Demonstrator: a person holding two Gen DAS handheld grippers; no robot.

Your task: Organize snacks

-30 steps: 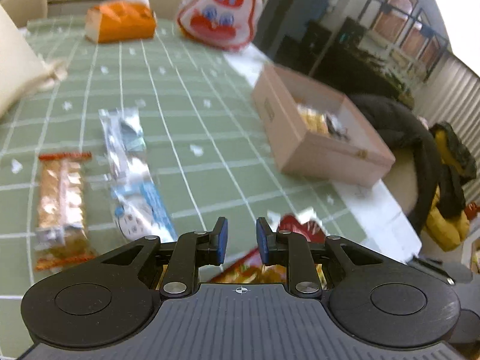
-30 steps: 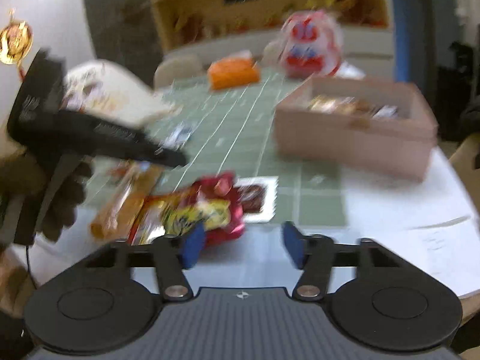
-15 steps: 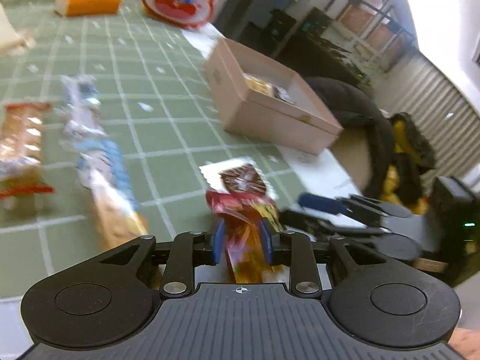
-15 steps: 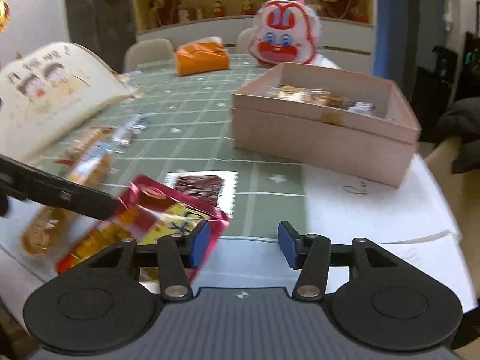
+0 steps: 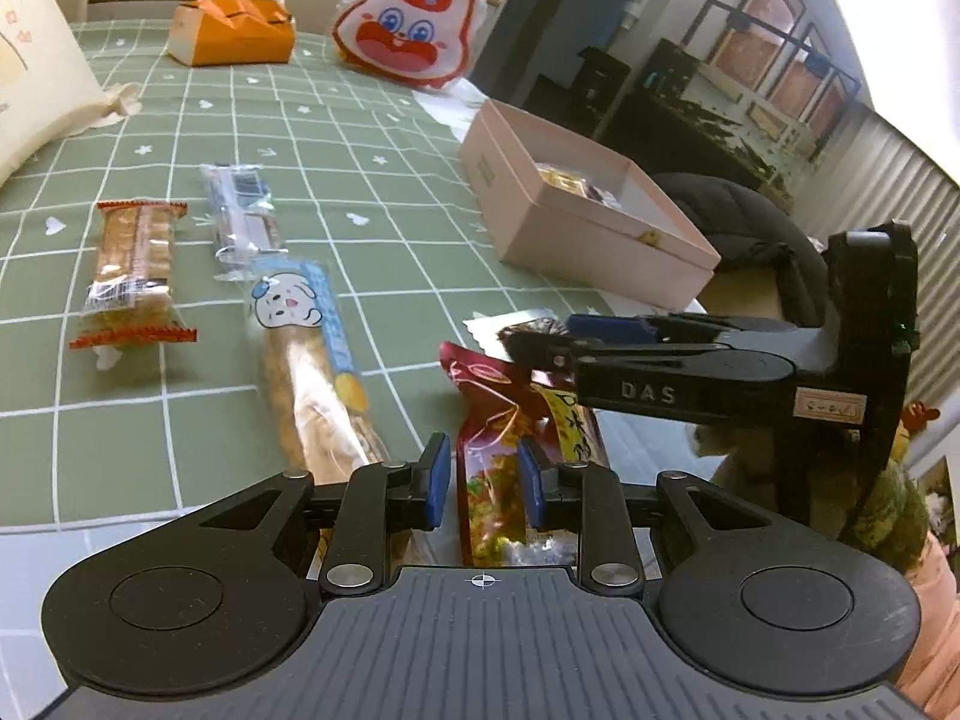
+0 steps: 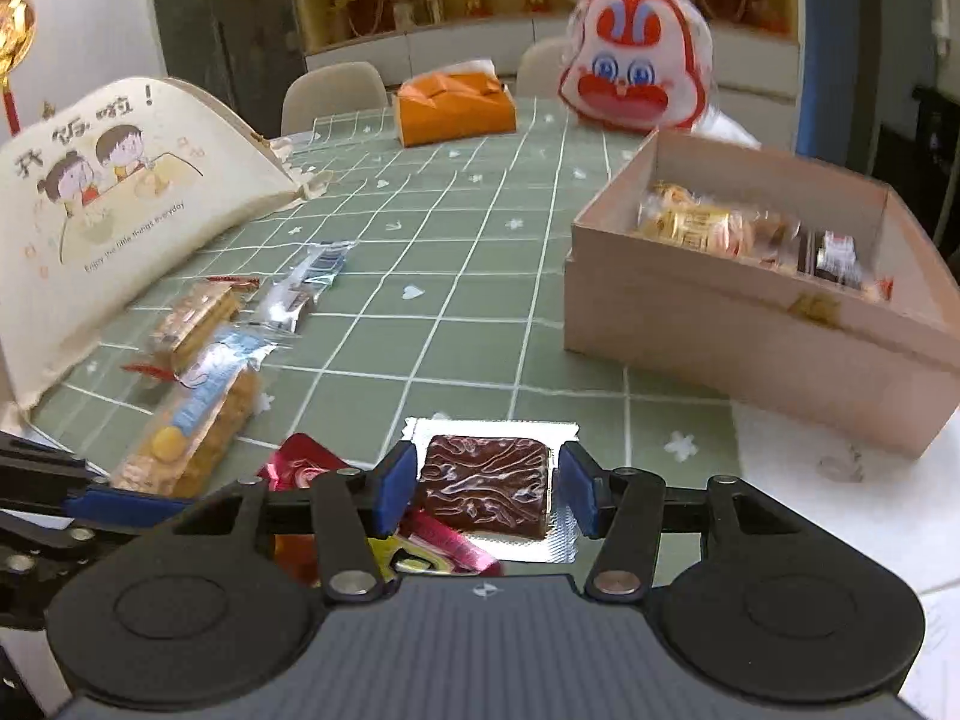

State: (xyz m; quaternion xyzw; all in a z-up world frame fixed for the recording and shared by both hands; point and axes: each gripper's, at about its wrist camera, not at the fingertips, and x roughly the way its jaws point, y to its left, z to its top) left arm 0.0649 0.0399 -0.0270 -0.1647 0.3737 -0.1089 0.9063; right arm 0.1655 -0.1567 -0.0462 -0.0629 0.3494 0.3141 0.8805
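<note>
While the left gripper (image 5: 478,487) hangs low over the near edge of the worktop (image 5: 390,180), its jaws stand narrowly apart with the red snack bag (image 5: 489,468) passing between them; the right blue pad seems to touch the bag, the left pad shows a thin gap, so a firm grip cannot be told. That bag lies well in front of the pink box (image 5: 576,228), at the worktop's near edge, beside a long pastry pack with a blue cartoon strip (image 5: 312,372). The right gripper (image 6: 485,487) has its jaws about half open, straddling the brown chocolate square in its silver wrapper (image 6: 486,477); both pads stand clear of the brown block, over the foil margin, gripping nothing. This wrapper lies in front of the box too, nearer to it than the red bag, whose end it touches. Snacks (image 6: 720,228) already lie inside the box
</note>
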